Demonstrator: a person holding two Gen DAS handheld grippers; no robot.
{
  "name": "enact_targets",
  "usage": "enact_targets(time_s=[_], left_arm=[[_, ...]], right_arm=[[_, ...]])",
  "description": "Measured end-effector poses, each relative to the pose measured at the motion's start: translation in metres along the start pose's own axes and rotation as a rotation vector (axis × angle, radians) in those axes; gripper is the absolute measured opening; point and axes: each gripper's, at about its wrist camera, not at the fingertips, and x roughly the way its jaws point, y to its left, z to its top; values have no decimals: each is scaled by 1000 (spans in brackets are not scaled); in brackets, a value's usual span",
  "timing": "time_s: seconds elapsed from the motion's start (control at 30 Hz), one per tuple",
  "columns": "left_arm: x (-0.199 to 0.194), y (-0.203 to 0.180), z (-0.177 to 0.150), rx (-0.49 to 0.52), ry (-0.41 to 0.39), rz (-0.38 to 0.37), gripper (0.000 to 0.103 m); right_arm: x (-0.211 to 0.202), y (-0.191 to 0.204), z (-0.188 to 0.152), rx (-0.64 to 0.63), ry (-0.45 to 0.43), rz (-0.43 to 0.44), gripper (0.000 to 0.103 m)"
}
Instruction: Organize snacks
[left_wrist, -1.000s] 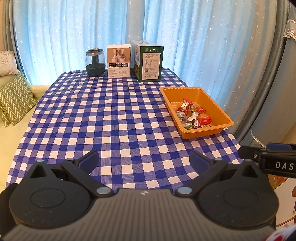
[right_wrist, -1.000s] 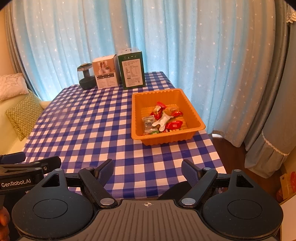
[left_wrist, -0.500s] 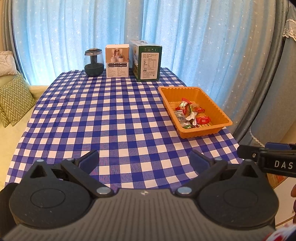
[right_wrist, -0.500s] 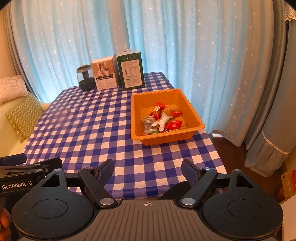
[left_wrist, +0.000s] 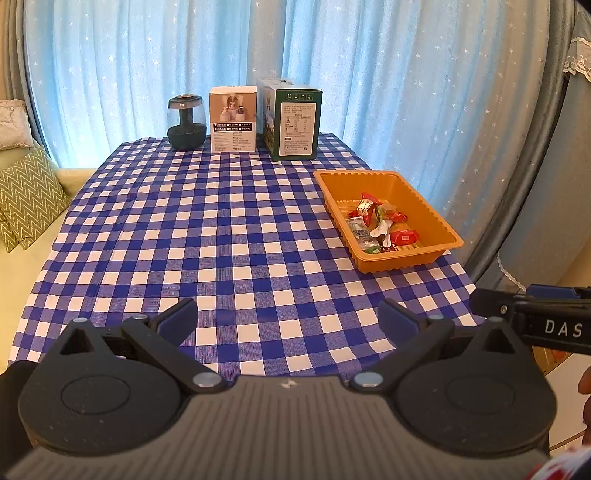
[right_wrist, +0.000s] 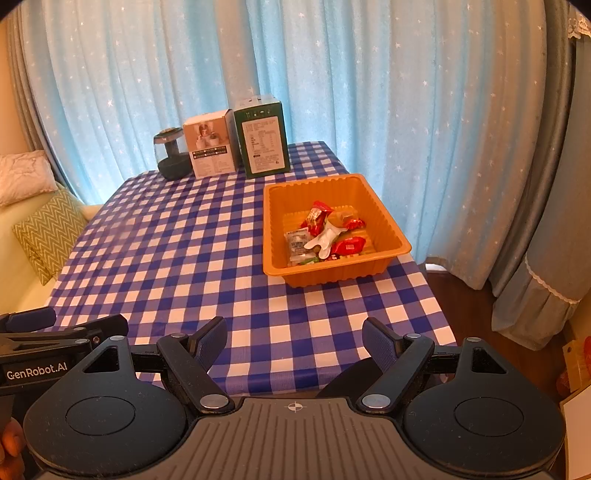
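Two grippers sit low at the near edge of my views, and beyond them the biggest thing is the tabletop (left_wrist: 221, 236), draped in a soft woven cloth of blue and white checks. Behind it hang sheer blue curtains (right_wrist: 369, 92) dotted with small white stars.

Next in size is the orange tray (right_wrist: 384, 225), a glossy moulded plastic rectangle with ribbed walls and a rolled rim, sitting toward the right side of the tabletop. At the far edge stand a green carton (left_wrist: 297, 122), a white carton (left_wrist: 232, 122) and a dark round jar (left_wrist: 185, 123) with a clear dome, all upright in a row.

Smallest are the snacks (right_wrist: 327, 236): crinkly foil and clear wrappers, red, white and silvery, heaped loosely inside the tray.

My left gripper (left_wrist: 288, 319) has its blue-padded fingers spread wide with nothing between them; the tray lies well ahead and off to its right. My right gripper (right_wrist: 294, 341) is likewise wide apart and empty, the tray well ahead of it, almost straight on.
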Motion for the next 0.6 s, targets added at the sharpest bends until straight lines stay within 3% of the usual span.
enact_targets(time_s=[0.6], left_arm=[[0,-2,-3,-4,1,-3,103]], right_arm=[[1,2,-3,3,1,1,80]])
